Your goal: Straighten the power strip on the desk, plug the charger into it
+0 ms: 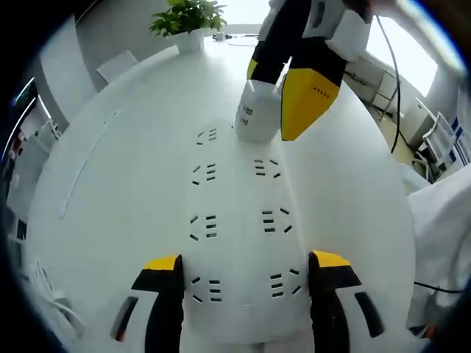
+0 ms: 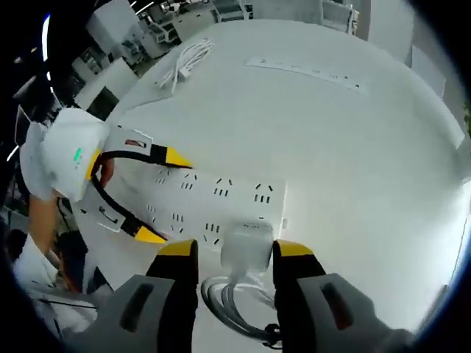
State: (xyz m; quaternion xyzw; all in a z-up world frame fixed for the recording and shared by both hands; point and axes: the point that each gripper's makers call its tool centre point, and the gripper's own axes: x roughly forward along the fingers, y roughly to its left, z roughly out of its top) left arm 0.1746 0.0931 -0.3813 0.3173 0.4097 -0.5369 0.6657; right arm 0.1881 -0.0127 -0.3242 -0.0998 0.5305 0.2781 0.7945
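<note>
A white power strip [image 1: 239, 220] with several sockets lies on the white table [image 1: 110, 191], running away from me. My left gripper [image 1: 246, 265] clasps its near end, one jaw against each long side. At the far end stands a white charger [image 1: 257, 110], gripped by my right gripper [image 1: 276, 92]. In the right gripper view the charger [image 2: 249, 246] sits between the jaws of my right gripper [image 2: 237, 248], pressed onto the power strip [image 2: 213, 198] at its end socket. Its cable [image 2: 235, 309] loops below. My left gripper [image 2: 163, 196] straddles the strip's other end.
A potted plant [image 1: 190, 18] stands at the table's far edge. A second long power strip [image 2: 305, 72] and a coiled white cable [image 2: 184, 59] lie further out on the table [image 2: 353, 162]. The person's hand [image 2: 103, 173] is at the left.
</note>
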